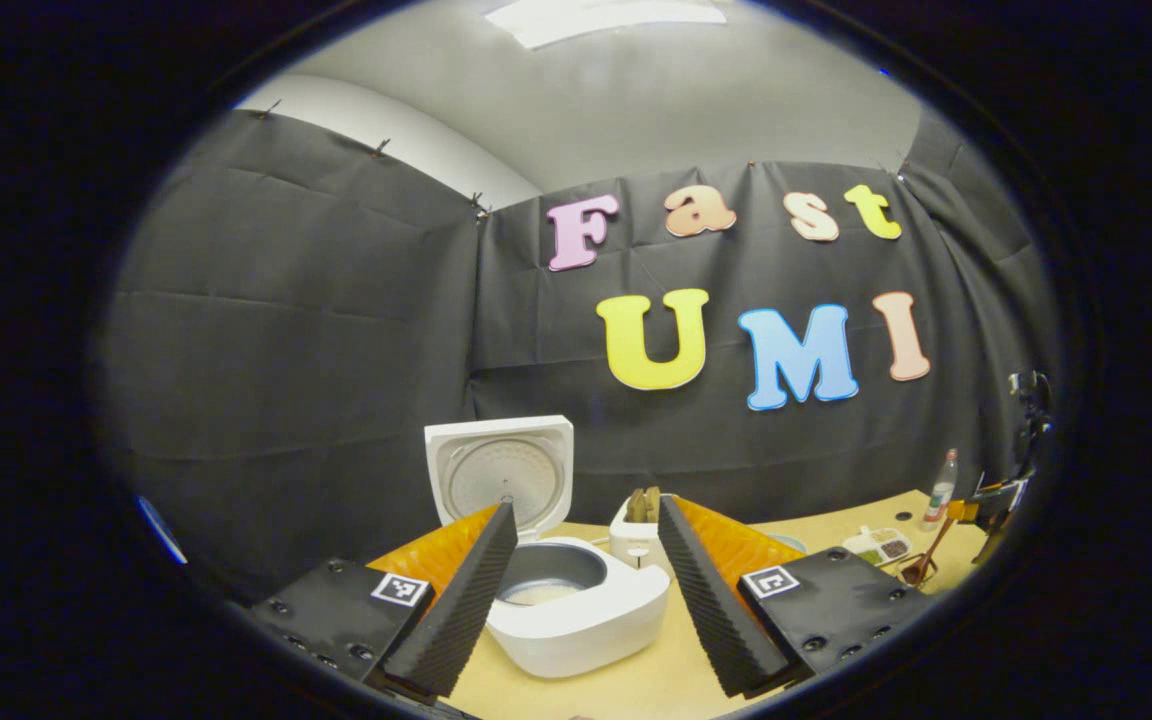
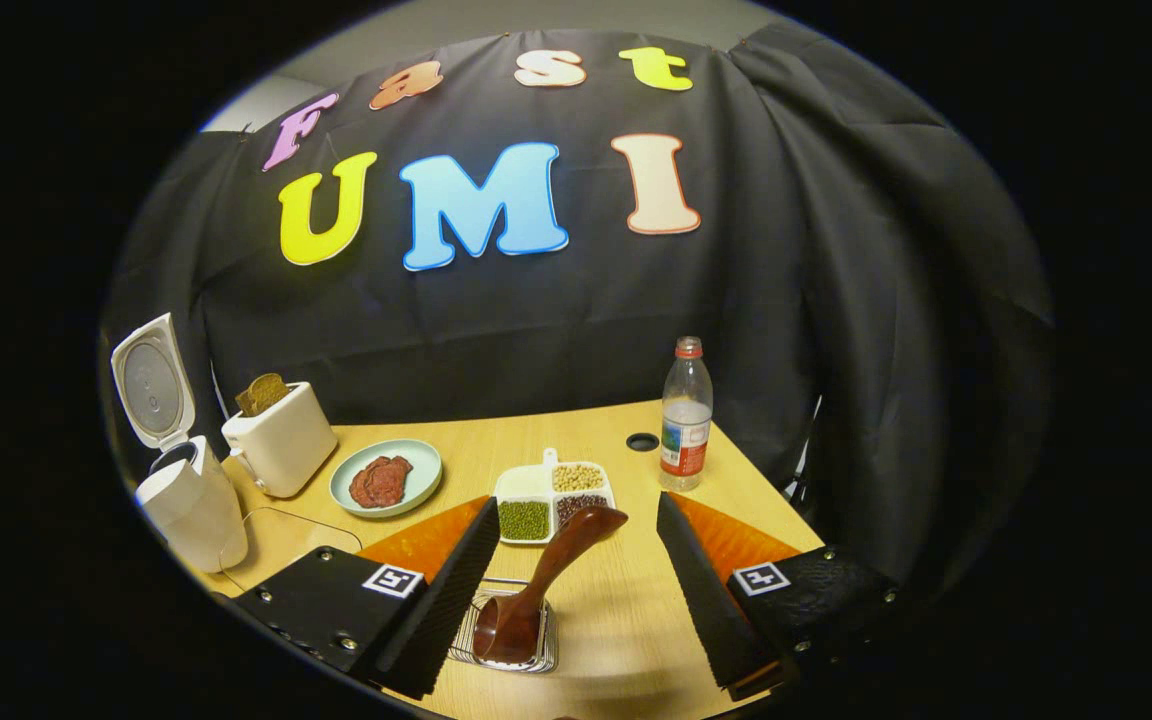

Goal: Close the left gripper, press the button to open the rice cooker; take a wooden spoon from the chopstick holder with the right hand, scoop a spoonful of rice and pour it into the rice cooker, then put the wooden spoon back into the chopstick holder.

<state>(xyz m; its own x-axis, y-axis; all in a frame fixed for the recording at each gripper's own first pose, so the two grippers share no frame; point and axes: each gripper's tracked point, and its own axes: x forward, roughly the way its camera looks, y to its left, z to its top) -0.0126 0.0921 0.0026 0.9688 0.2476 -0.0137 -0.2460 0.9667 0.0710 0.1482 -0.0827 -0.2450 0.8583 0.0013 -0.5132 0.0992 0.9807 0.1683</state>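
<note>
Rice cooker point(image 1: 576, 600): lid point(image 1: 501, 470) raised upright behind the pot, lower centre of the left gripper view. A pale layer lies in the pot; whether it is rice cannot be told. The button step is judged done.

Left gripper point(image 1: 586, 590): released, fingers spread wide, holding nothing, hanging in front of the cooker.

Wooden spoon point(image 2: 541, 585): lower centre of the right gripper view, bowl down in the wire holder point(image 2: 506, 640), handle leaning up and to the right. Whether it has been used and returned, or not yet taken, cannot be settled from its position.

Right gripper point(image 2: 576, 590): released, fingers wide apart on either side of the spoon, touching neither spoon nor holder.

Divided dish point(image 2: 554, 500) of grains stands just behind the spoon on the table point(image 2: 626, 610).

Judgement: if the pale layer is rice, the task is at or near its end; otherwise scooping, pouring and return remain.
</note>
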